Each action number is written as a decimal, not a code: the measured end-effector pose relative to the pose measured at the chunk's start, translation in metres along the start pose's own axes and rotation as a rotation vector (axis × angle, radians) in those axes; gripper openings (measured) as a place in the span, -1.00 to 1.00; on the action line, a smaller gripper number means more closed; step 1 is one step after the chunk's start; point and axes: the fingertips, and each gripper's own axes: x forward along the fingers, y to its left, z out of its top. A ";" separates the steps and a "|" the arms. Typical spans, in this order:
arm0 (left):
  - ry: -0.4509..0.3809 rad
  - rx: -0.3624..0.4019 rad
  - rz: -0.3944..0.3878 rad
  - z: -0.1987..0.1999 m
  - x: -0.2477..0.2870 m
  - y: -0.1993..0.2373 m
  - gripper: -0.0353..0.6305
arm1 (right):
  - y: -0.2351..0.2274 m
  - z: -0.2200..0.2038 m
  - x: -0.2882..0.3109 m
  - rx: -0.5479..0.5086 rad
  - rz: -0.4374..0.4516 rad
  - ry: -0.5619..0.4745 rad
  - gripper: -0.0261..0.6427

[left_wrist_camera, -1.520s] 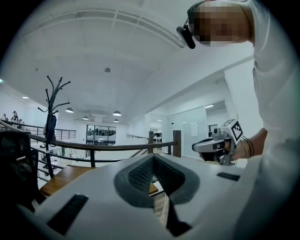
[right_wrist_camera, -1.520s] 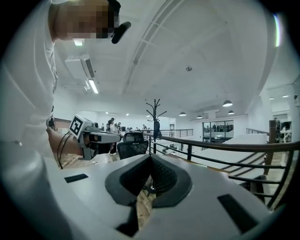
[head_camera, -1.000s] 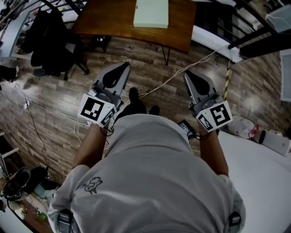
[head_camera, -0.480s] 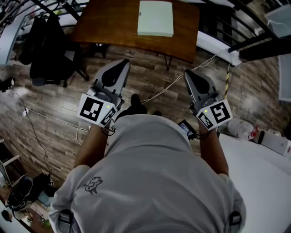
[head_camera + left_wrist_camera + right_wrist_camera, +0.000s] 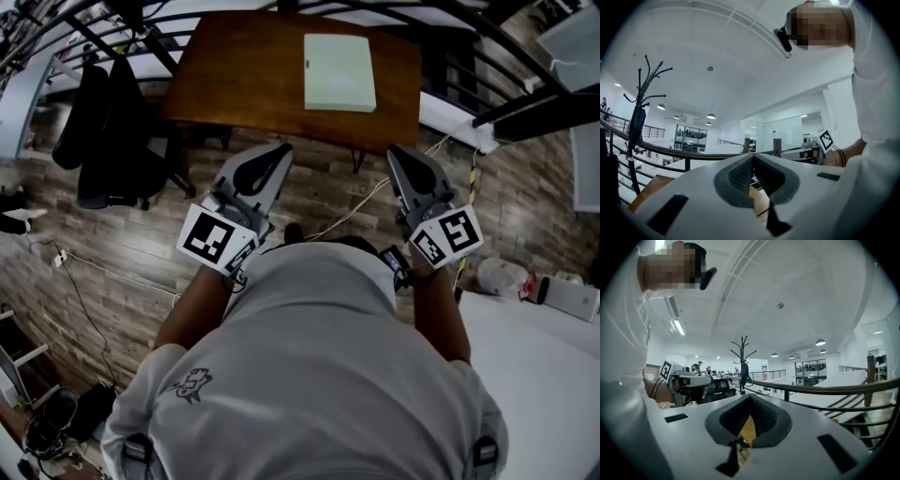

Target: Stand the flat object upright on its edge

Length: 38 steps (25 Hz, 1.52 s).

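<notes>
Closest to the head cam, the person's light grey T-shirt fills the lower frame, w/ both forearms held out fwd. Left tongs and right tongs sit side by side, well apart. Each points roughly level above the wood-plank floor, marker cubes nearest the wrists.

Left gripper view: left tongs are shut tight, pads meeting, nothing btwn them. Right gripper view: same for the right tongs, closed and empty.

A white cable trails across the floor btwn the two tools. Beyond the tips stands a brown wooden worktop, its near edge just ahead of the tongs in the head view. The pale green flat board lies flat on that worktop, towards its right half, untouched and well apart from both tongs.

Left of the worktop is a coat stand w/ dark coats. At far right is a white surface. A black railing runs behind the worktop.
</notes>
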 end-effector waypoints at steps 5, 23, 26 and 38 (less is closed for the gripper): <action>-0.001 -0.004 -0.018 0.003 -0.001 0.023 -0.86 | -0.004 0.006 0.020 0.002 -0.021 0.000 -0.83; 0.052 0.017 0.018 -0.011 0.068 0.082 -0.86 | -0.071 0.004 0.082 0.018 0.012 -0.006 -0.83; 0.056 0.017 0.024 -0.014 0.089 0.088 -0.86 | -0.093 0.001 0.087 0.026 0.017 -0.002 -0.83; 0.115 0.003 0.052 -0.038 0.200 0.130 -0.86 | -0.210 -0.008 0.117 0.070 0.034 0.020 -0.82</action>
